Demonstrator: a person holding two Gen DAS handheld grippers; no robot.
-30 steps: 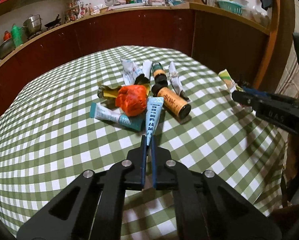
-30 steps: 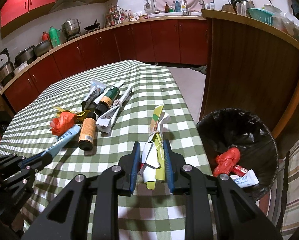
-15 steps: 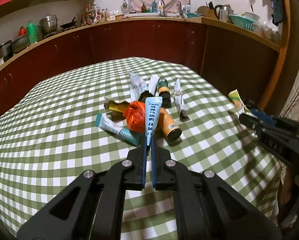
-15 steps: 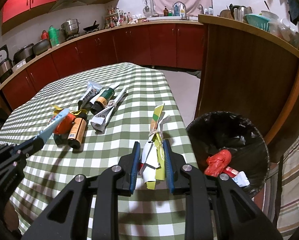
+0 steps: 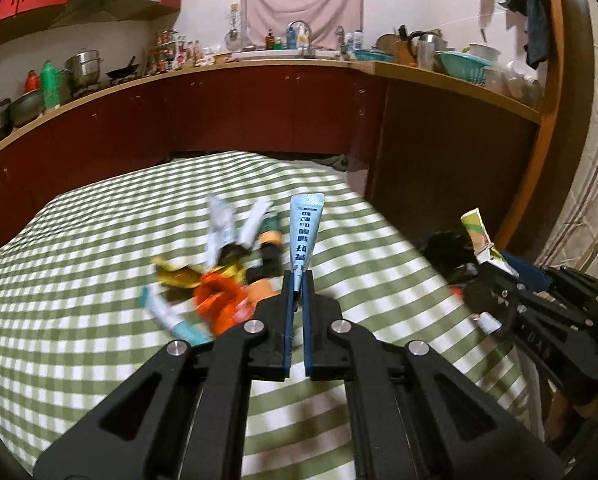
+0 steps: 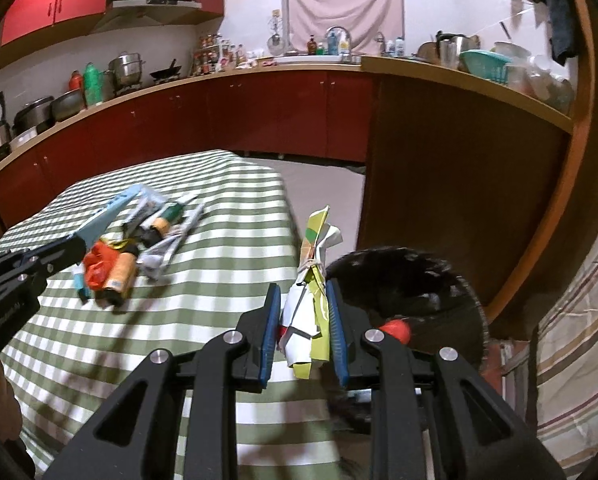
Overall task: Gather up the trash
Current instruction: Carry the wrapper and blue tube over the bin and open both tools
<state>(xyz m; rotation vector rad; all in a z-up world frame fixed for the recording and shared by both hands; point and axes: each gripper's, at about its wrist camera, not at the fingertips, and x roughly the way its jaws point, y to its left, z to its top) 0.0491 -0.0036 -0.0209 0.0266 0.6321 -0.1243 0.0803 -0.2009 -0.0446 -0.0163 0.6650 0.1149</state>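
My left gripper (image 5: 297, 280) is shut on a light blue tube (image 5: 305, 228) that sticks up from its jaws, lifted above the checked table (image 5: 79, 280). In the right wrist view that tube (image 6: 107, 216) and the left gripper (image 6: 75, 246) show at the left. My right gripper (image 6: 304, 300) is shut on a crumpled white and yellow-green wrapper (image 6: 311, 304), held near the table's right edge beside the black-lined trash bin (image 6: 415, 280). A pile of trash (image 5: 227, 280) lies mid-table: an orange bag, tubes, bottles, wrappers.
The bin holds a red bag (image 6: 395, 328). A wooden counter (image 6: 459, 160) rises behind the bin, and red cabinets (image 5: 179, 120) with pots ring the room. A striped cloth (image 6: 579, 340) hangs at the right.
Both grippers rose and swung right with their loads. The blue tube lifted off the pile. The bin now lies closer under the right gripper.
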